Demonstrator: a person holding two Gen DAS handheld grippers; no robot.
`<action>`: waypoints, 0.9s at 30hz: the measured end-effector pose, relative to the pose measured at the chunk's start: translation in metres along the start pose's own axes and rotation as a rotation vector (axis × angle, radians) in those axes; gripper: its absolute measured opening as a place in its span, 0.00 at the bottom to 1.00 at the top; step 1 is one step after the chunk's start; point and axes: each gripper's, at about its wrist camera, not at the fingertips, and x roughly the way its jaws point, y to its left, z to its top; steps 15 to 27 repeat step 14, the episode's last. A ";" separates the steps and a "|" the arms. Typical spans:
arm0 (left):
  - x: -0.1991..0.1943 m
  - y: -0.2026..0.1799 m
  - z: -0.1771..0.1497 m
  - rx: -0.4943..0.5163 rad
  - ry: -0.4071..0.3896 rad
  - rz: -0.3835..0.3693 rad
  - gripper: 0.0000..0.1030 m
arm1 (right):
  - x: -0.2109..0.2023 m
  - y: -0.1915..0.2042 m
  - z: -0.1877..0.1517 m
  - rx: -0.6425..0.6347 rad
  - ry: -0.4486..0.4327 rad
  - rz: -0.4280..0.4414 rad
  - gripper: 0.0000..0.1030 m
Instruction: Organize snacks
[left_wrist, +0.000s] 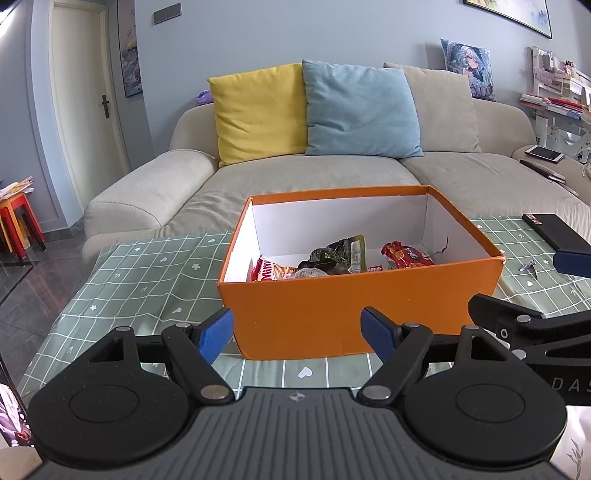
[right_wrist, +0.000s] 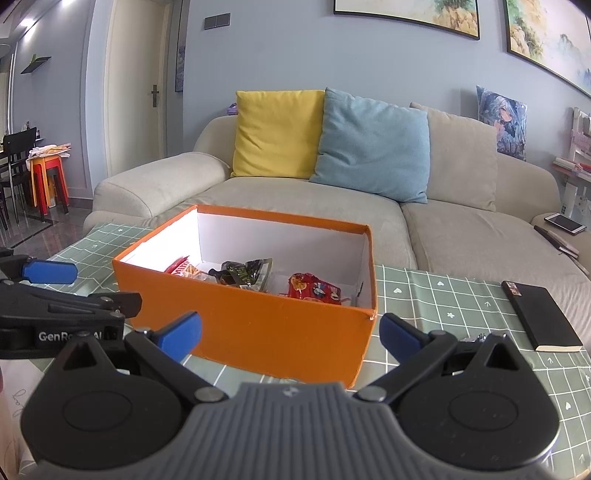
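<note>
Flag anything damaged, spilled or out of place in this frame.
The orange box has a small tear in its white inner wall near the far right corner, and its near right corner looks frayed. A small metal item lies loose on the tablecloth beside it. Snacks are inside the box; nothing has spilled.

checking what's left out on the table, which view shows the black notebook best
The right wrist view: the black notebook lies whole on the green tablecloth, right of the orange box. The left wrist view catches only part at its right edge.
</note>
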 end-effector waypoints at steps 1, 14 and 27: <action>0.000 0.000 0.000 -0.001 0.002 0.000 0.89 | 0.000 0.000 0.000 0.000 0.001 0.000 0.96; 0.002 -0.001 0.000 0.001 0.010 -0.012 0.89 | 0.002 -0.001 -0.002 -0.007 0.009 0.003 0.96; 0.002 -0.001 0.000 0.001 0.010 -0.012 0.89 | 0.002 -0.001 -0.002 -0.007 0.009 0.003 0.96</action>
